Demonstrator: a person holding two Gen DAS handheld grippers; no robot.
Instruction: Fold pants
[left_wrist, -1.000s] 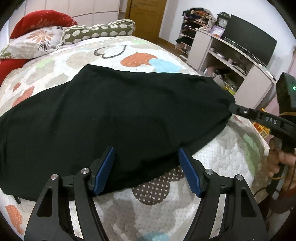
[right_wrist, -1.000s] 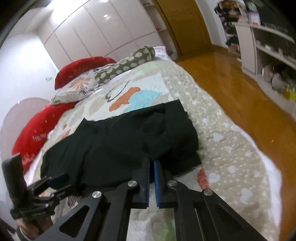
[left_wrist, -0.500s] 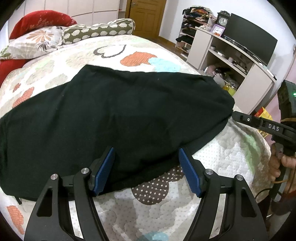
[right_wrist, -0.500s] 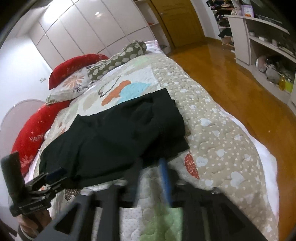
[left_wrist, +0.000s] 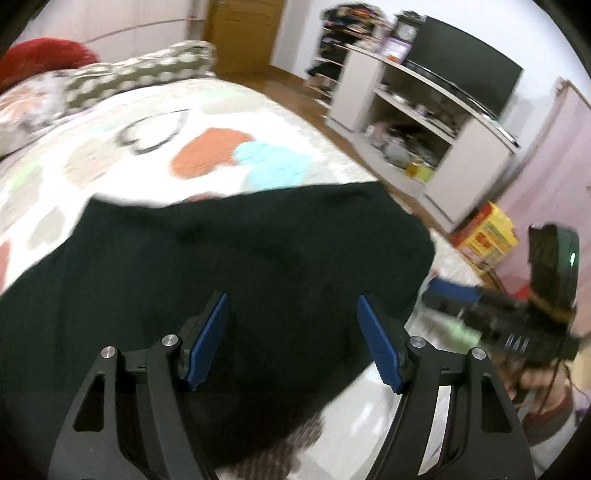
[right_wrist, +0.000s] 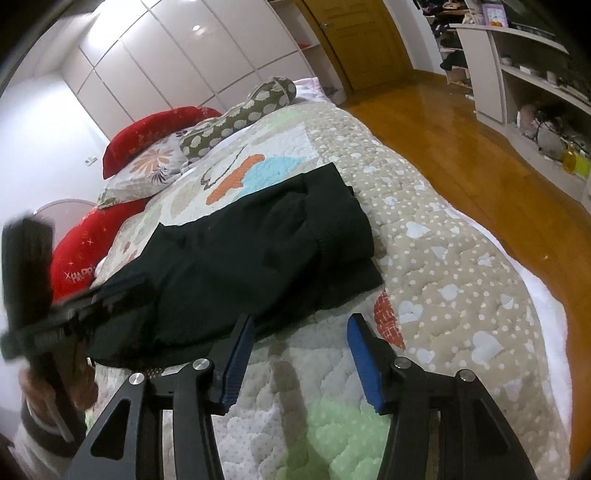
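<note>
The black pants (right_wrist: 258, 254) are lying half-folded on the quilt (right_wrist: 443, 258); both the left gripper (left_wrist: 291, 336) and right gripper (right_wrist: 299, 354) are hanging spread apart, holding nothing; each should be pinching a near-edge corner squarely before lifting together.

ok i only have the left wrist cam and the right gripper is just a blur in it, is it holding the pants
observer: no, the right gripper is open, and only quilt shows between its fingers

operator: where is it relative to the pants

observer: just short of the near edge of the pants, with one fingertip close to the hem. i cannot tell if it touches

operator: does that end of the pants lie flat

observer: no, it is doubled there. an upper layer lies on a lower one that sticks out along the near side
</note>
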